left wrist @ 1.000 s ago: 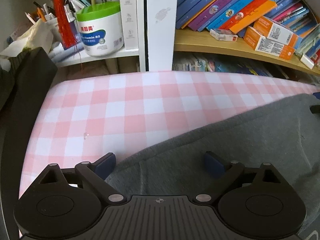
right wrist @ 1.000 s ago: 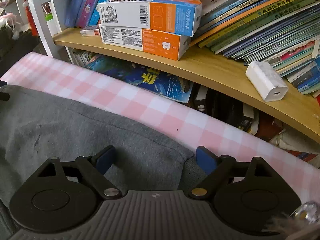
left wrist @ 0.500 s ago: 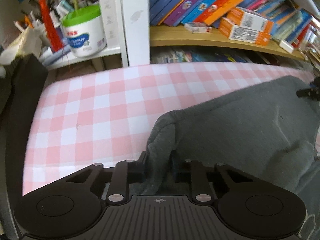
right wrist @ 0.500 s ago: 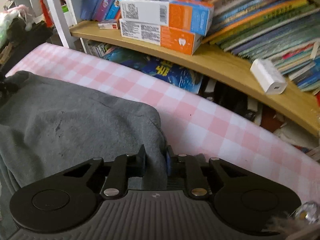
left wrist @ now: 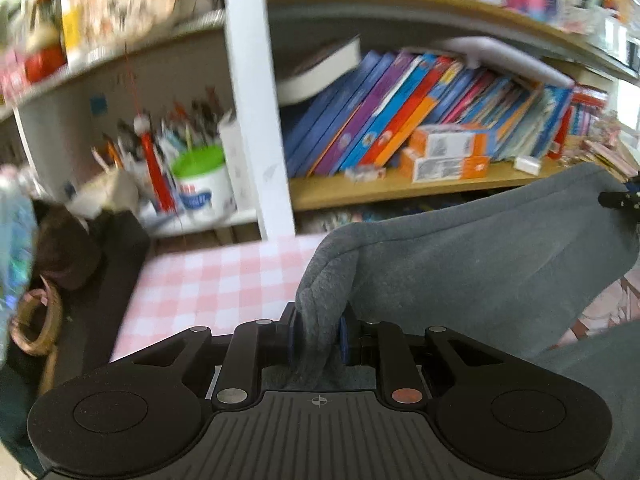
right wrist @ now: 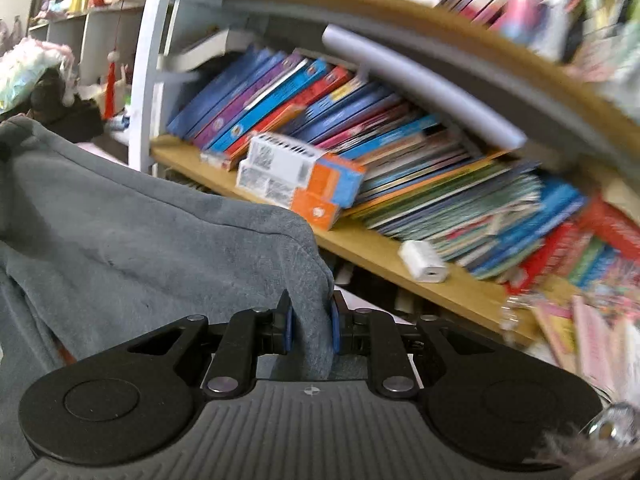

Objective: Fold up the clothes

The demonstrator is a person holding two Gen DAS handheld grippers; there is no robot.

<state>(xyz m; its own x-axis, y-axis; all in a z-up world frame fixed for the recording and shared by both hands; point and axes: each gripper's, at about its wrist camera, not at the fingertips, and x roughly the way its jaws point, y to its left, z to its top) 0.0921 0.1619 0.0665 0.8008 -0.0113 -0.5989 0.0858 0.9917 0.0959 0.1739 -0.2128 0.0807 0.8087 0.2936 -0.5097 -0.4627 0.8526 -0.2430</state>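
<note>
- Grey fleece garment [left wrist: 480, 264] is up off the pink checked tablecloth [left wrist: 208, 280], stretched between both claws in front of the bookshelf [left wrist: 400, 188].
- Left gripper [left wrist: 316, 334] is pinched tight on one bunched corner.
- Right gripper [right wrist: 310, 326] is clamped on the other corner, cloth [right wrist: 140, 232] sagging leftward.

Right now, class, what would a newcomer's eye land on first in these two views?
The grey garment fills the foreground, raised off the pink checked cloth, one corner pinched in the left gripper, another in the right gripper. Behind it, slanted colourful books crowd the wooden shelf.
</note>
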